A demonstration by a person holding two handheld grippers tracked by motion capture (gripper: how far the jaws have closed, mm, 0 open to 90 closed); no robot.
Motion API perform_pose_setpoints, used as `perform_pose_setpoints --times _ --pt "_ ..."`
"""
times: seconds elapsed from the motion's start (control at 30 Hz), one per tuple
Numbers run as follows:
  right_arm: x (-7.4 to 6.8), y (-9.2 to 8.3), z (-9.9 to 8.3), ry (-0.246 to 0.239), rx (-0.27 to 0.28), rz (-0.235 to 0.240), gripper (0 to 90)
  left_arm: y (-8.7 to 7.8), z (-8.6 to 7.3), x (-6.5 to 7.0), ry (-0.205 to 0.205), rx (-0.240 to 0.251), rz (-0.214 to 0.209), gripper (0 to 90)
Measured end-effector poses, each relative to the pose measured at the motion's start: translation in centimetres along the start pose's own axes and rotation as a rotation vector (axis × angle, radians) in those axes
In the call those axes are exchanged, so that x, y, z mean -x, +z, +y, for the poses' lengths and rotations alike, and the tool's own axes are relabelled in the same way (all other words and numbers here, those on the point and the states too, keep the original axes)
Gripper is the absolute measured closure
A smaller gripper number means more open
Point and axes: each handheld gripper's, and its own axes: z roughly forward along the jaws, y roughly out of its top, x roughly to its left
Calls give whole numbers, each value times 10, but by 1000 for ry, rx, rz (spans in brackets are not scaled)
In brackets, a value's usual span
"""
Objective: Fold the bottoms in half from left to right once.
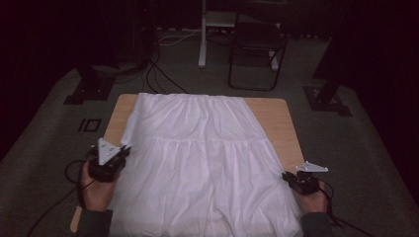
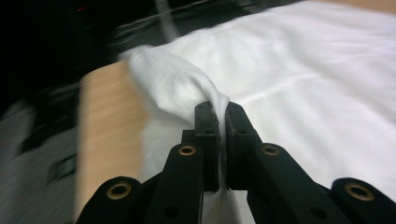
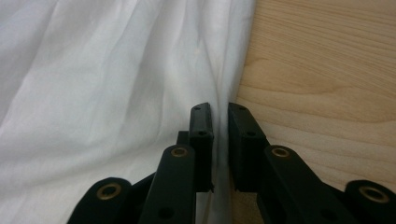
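Dim room, dark carpet, and a wooden table [image 1: 276, 111] carrying a white skirt [image 1: 202, 163] spread flat across nearly all of it. Over on the left, the left gripper [image 1: 124, 149] pinches the skirt's left edge, jaws clamped tight on a raised fold of cloth. Across to the right, the right gripper [image 1: 286, 176] sits low at the right hem, jaws nearly together, gripping that edge beside bare wood.

One white cloth [image 1: 197, 163], one table [image 1: 274, 116], two tongs.
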Motion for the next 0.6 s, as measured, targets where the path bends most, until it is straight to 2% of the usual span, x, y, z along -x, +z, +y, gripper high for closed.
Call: perform_pose_setpoints --times 0.1,0.13,0.2,0.23,0.3,0.37,0.4,0.47,0.5,0.6 --pt "-1 0 0 -4 2 -4 808 13 14 20 26 12 -108 864" --pt "-1 0 0 -7 2 -6 810 20 19 28 21 22 -164 864" --pt "-1 1 0 -11 0 -12 818 30 29 42 24 40 -248 864" --pt "-2 1 1 -13 -1 -15 826 33 31 46 26 43 -264 864" --pt "-2 1 1 -13 -2 -16 836 42 41 65 69 52 -311 864" --pt "-1 2 2 -13 -1 -17 844 52 51 85 93 49 -370 864" --pt "-2 2 2 -11 -3 -19 847 58 59 101 122 53 -404 864" --pt "-2 3 3 -17 -4 -26 849 64 67 120 158 55 -442 865" --pt "-3 3 3 -16 -4 -26 849 67 70 128 171 60 -456 864" --pt "-2 3 3 -16 -2 -24 851 77 81 157 198 75 -542 864"
